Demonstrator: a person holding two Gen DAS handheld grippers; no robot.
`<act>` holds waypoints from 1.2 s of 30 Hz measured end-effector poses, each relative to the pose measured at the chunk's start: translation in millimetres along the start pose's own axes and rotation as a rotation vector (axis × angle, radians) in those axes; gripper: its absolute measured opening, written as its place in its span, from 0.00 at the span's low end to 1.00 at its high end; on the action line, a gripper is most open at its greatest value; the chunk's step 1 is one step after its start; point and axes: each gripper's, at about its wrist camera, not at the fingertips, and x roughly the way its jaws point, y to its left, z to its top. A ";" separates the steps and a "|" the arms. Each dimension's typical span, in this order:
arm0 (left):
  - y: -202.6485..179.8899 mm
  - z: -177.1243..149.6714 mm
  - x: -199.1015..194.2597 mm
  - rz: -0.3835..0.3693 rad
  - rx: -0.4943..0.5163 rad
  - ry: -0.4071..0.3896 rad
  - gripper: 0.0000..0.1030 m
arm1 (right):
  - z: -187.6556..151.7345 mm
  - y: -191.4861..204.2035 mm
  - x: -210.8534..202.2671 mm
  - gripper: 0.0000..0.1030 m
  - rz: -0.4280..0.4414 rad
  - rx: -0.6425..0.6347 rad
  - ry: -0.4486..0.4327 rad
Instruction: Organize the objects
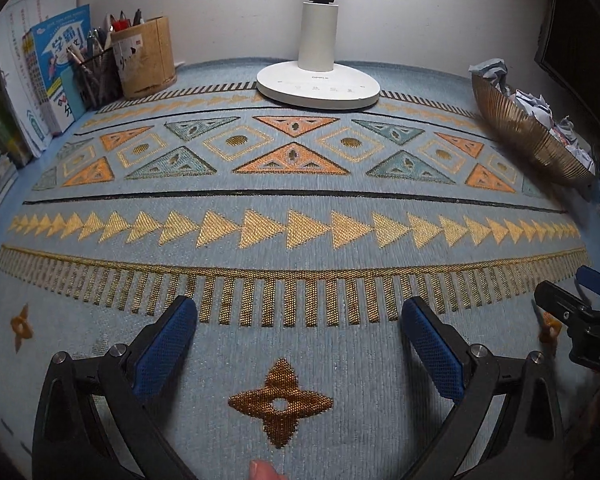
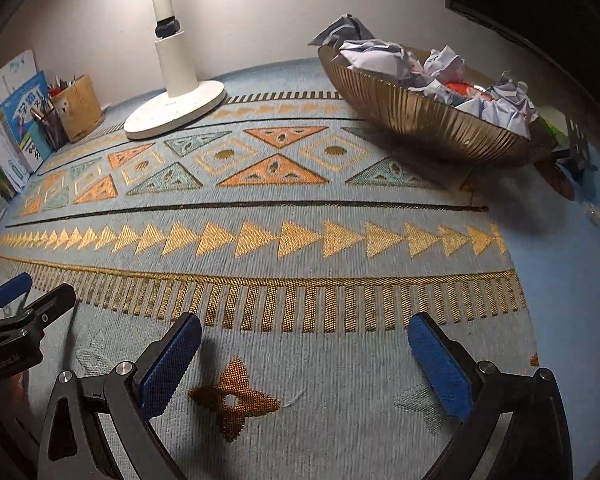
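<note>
Both the left gripper (image 1: pixel 300 330) and right gripper (image 2: pixel 304 346) hang spread wide with nothing between them, low over the patterned tabletop (image 1: pixel 300 200). The crumpled paper (image 2: pixel 440 68) is already heaped in the gold bowl (image 2: pixel 420 120) at far right; bumping its rim could tip it, I reckon. The lamp (image 1: pixel 318 80) stands mid-back, the pen holder (image 1: pixel 148 56) and books (image 1: pixel 56 72) far left.

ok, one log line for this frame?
left tongs open, empty | right tongs open, empty | crumpled paper in gold bowl | cloth bare mid
</note>
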 end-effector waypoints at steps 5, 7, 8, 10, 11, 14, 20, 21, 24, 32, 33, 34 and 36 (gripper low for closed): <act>-2.6 1.0 0.0 0.020 0.009 0.009 1.00 | -3.9 0.4 2.1 1.00 0.012 -0.033 -0.030; -2.4 0.8 -0.1 0.019 0.009 0.009 1.00 | -3.7 1.3 3.4 1.00 0.001 -0.034 -0.027; -2.7 0.9 -0.2 0.020 0.009 0.009 1.00 | -3.3 2.5 3.4 1.00 -0.005 -0.035 -0.027; -1.7 0.8 -0.3 0.020 0.010 0.010 1.00 | -1.4 4.0 4.0 1.00 -0.011 -0.026 -0.029; -1.1 1.0 -0.4 0.020 0.010 0.010 1.00 | -0.9 4.9 3.8 1.00 -0.013 -0.025 -0.029; -1.1 0.9 -0.1 0.020 0.010 0.010 1.00 | -0.2 4.9 4.0 1.00 -0.013 -0.024 -0.029; -1.1 0.8 0.0 0.020 0.010 0.010 1.00 | -0.4 4.4 3.8 1.00 -0.013 -0.025 -0.029; -1.1 0.7 0.0 0.019 0.010 0.010 1.00 | -0.4 4.4 3.8 1.00 -0.013 -0.024 -0.029; -1.4 0.6 0.0 0.020 0.009 0.010 1.00 | -0.4 4.4 3.9 1.00 -0.013 -0.025 -0.029; -1.5 0.3 0.3 0.020 0.009 0.009 1.00 | -0.4 4.3 4.0 1.00 -0.012 -0.025 -0.029; -1.5 0.2 0.5 0.020 0.009 0.009 1.00 | -0.4 4.3 4.0 1.00 -0.012 -0.025 -0.029; -1.5 0.2 0.5 0.020 0.009 0.009 1.00 | -0.4 4.3 3.9 1.00 -0.012 -0.025 -0.029; -1.6 0.1 0.5 0.020 0.009 0.009 1.00 | -0.3 4.2 3.9 1.00 -0.012 -0.025 -0.029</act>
